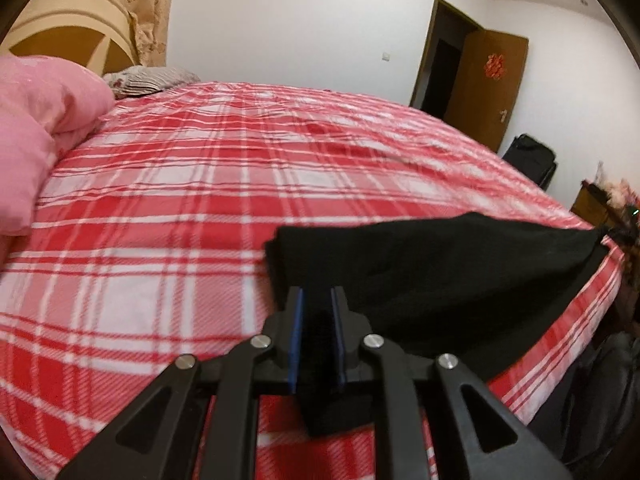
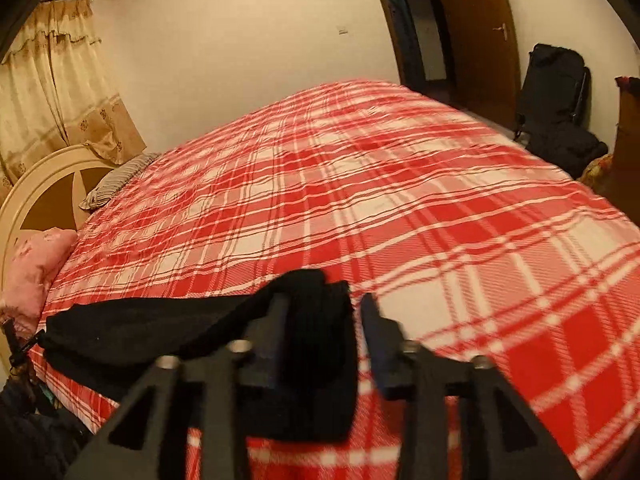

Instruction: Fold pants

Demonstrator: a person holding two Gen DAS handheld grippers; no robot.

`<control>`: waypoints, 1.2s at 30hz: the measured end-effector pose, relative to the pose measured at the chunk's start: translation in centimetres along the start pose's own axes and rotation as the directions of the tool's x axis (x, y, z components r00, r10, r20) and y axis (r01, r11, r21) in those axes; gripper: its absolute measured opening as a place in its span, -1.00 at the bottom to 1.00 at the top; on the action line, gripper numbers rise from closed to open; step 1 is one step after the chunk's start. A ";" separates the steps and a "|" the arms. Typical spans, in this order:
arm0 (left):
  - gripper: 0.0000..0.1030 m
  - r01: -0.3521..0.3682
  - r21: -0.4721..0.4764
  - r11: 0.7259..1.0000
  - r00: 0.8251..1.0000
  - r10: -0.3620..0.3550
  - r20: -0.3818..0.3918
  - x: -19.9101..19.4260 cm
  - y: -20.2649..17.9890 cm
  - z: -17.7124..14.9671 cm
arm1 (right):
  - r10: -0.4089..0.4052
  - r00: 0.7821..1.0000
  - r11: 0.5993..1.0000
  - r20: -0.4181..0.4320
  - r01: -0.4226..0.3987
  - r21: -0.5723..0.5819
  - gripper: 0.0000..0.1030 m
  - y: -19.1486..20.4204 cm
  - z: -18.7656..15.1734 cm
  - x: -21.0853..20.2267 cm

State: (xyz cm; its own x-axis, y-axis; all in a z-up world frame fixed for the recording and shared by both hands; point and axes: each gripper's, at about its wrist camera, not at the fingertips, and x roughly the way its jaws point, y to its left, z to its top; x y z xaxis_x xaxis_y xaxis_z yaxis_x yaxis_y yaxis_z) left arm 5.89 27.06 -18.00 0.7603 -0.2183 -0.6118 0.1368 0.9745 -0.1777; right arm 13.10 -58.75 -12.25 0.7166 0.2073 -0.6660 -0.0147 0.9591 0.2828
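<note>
Pants of black knit fabric (image 1: 460,272) stretch between two hand-held grippers, above and partly resting on a bed spread with a red and white plaid cotton sheet (image 1: 180,208). In the left wrist view, the left gripper (image 1: 318,300) has its blue-padded jaws set narrow, with a thick band of the black cloth running between them; the pads appear to touch the cloth on both sides, though the grip looks light. From those jaws the fabric fans out to the right, toward the near edge of the bed.

In the right wrist view, the right gripper (image 2: 324,304) has its jaws parted about halfway. The pants (image 2: 168,328) drape over and around the left-hand jaw, and a clear gap of plaid sheet shows before the right-hand jaw, so the pads do not press the cloth there. The fabric trails away to the left of those jaws. The picture is blurred.

Beyond both grippers the plaid sheet lies flat up to a pink quilted duvet (image 1: 36,128), a striped pillow (image 2: 116,184) and a cream round wooden headboard (image 2: 44,184).

The step in hand looks like laying the folded edge down and letting go. To do it well, lower both corners onto the sheet before the jaws part fully, keep the edge between them straight and taut, then draw each gripper back along its own line so no cloth snags on a pad.
</note>
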 end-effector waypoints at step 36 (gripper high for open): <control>-0.35 0.004 -0.129 0.992 0.999 -0.009 -0.037 0.5 -4.0 -1.4 | 0.130 0.896 0.517 -0.425 -0.427 -0.742 -0.13 39.4 -13.3 10.4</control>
State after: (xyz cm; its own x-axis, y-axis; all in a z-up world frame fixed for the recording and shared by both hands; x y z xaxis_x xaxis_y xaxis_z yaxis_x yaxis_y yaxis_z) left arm 4.84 23.03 -18.64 0.7349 -0.2288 -0.6384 0.0571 0.9589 -0.2780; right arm 10.69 -16.27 -17.25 0.3436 0.3920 -0.8534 -0.8310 0.5502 -0.0819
